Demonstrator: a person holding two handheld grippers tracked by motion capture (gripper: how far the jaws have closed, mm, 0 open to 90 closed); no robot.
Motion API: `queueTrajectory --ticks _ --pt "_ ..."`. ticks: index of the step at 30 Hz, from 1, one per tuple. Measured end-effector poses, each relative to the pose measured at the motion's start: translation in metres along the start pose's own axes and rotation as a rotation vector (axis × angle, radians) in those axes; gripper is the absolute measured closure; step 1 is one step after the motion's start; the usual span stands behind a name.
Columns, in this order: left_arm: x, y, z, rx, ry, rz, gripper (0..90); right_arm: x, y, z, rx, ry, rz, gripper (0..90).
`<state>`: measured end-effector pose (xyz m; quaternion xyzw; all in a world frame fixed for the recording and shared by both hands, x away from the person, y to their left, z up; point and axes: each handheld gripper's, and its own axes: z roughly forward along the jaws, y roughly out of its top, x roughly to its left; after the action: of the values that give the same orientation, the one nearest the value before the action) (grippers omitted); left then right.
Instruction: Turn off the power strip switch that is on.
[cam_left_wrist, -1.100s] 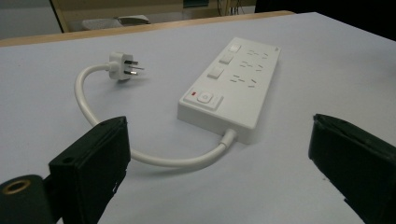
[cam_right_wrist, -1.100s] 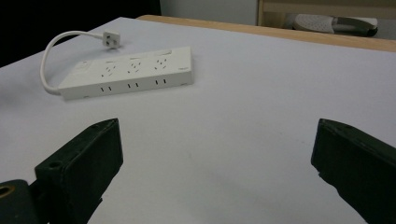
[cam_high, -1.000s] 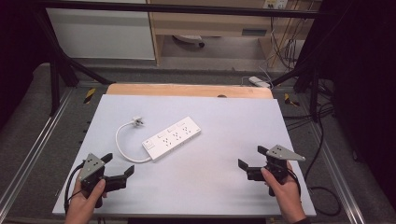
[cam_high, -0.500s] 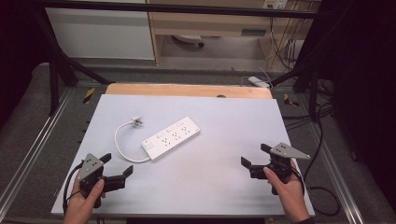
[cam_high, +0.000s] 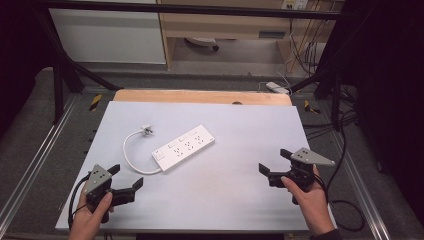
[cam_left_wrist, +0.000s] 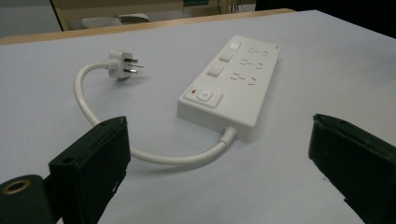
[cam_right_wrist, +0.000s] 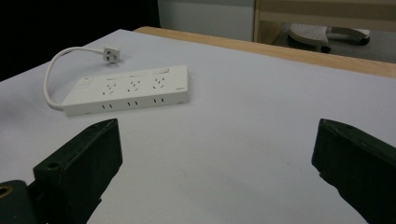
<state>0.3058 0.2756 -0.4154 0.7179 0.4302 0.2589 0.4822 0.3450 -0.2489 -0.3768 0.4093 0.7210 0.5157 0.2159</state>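
Centrally, toward the left half of the worktop (cam_high: 240, 125), a white power strip (cam_high: 183, 148) is laid flat and diagonal, sockets upward, so its switches and outlets are left reachable from above. Its short cable (cam_high: 131, 155) is curled round to the plug (cam_high: 147, 130), which rests on the surface just beside it. Both tools are held low at the near edge, well apart from it: the left tongs (cam_high: 126, 182) and the right tongs (cam_high: 274, 164) are spread wide with nothing between them, probably readied for an approach from 2 sides.

A white cabinet (cam_high: 107, 35) and wooden shelf (cam_high: 225, 25) stand behind the table (cam_high: 240, 200).
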Motion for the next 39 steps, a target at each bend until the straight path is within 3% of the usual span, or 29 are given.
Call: queueTrajectory --ticks 20,29,39 --pt "0.0 0.0 0.0 0.004 -0.002 0.005 5.6 0.012 0.024 0.013 -0.03 0.017 -0.016 6.2" --pt "0.0 -0.001 0.001 0.006 -0.004 0.003 5.6 0.017 0.034 0.019 -0.038 -0.012 -0.033 16.9" --pt "0.0 -0.001 0.0 0.008 -0.004 0.0 5.6 0.02 0.054 0.03 -0.047 -0.029 -0.08 37.5"
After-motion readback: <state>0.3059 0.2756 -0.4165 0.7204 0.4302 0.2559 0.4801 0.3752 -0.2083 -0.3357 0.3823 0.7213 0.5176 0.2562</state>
